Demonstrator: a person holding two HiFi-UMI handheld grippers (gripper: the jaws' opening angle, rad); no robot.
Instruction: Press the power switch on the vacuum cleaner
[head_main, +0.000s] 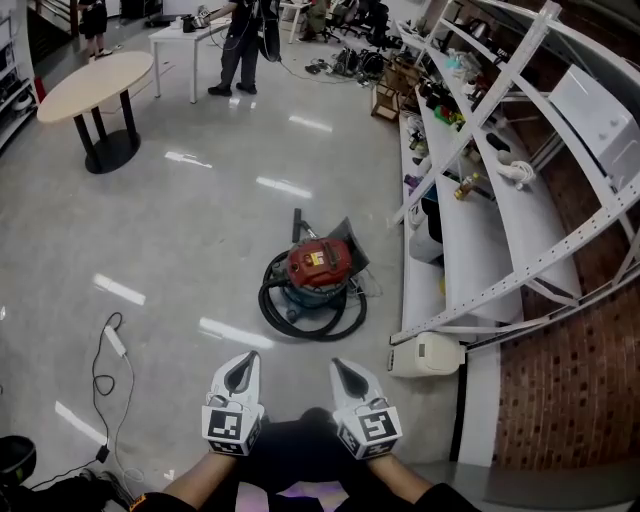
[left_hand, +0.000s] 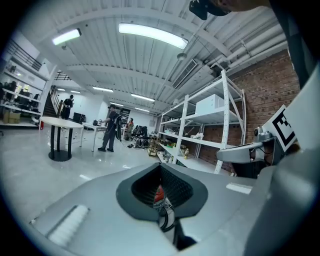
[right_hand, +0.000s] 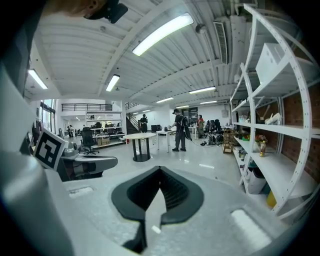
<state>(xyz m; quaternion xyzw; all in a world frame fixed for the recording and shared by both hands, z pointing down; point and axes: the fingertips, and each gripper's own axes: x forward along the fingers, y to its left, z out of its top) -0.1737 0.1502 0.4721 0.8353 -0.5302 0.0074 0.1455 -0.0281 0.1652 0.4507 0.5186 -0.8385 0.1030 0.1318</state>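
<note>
One vacuum cleaner (head_main: 318, 268) ahead; left gripper (head_main: 243, 368) and right gripper (head_main: 345, 372) both hold fingers together.

The vacuum cleaner (head_main: 318, 272) sits on the floor (head_main: 190, 235), left of the shelving (head_main: 472, 240).

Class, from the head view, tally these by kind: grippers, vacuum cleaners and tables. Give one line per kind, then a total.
Grippers: 2, left gripper and right gripper
Vacuum cleaner: 1
Tables: 2, oval table and white table
Total: 5
</note>
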